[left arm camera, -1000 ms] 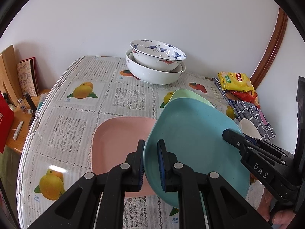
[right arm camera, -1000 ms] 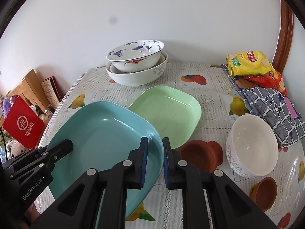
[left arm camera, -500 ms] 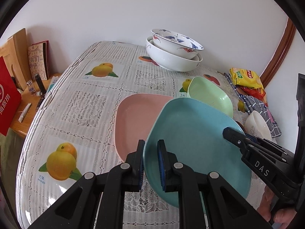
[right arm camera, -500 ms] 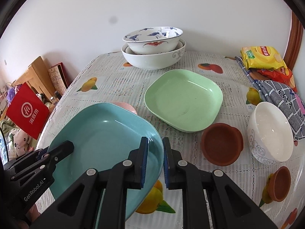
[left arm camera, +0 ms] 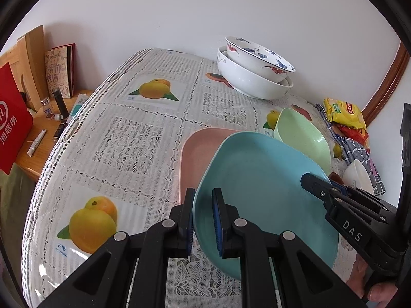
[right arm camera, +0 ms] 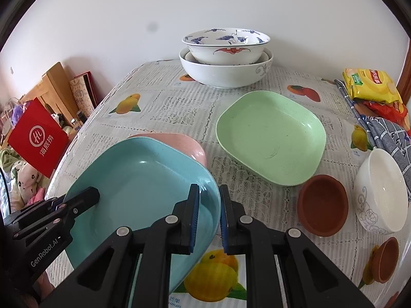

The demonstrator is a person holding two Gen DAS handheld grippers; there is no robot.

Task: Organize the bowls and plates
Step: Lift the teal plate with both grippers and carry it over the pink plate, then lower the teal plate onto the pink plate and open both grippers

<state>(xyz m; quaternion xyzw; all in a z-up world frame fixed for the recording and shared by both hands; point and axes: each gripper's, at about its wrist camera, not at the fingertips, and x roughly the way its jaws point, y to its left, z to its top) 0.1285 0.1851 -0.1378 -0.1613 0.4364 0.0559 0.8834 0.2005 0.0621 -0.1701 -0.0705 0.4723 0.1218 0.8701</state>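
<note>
The blue plate (right arm camera: 143, 187), gripped at opposite rims by the left gripper (left arm camera: 203, 220) and right gripper (right arm camera: 208, 218), has been carried left over the pink plate (left arm camera: 197, 154); stacking appears imminent.

Between your two claws, the teal plate (right arm camera: 143, 179) is looking like matt, faintly speckled plastic, as is the green plate (right arm camera: 269, 138) ahead of the right claw (right arm camera: 208, 218). Farther ahead, the stacked bowls (right arm camera: 226, 59) are gleaming like glazed porcelain. The counter (left arm camera: 123, 138) is wearing a glossy lace-patterned cover.
</note>
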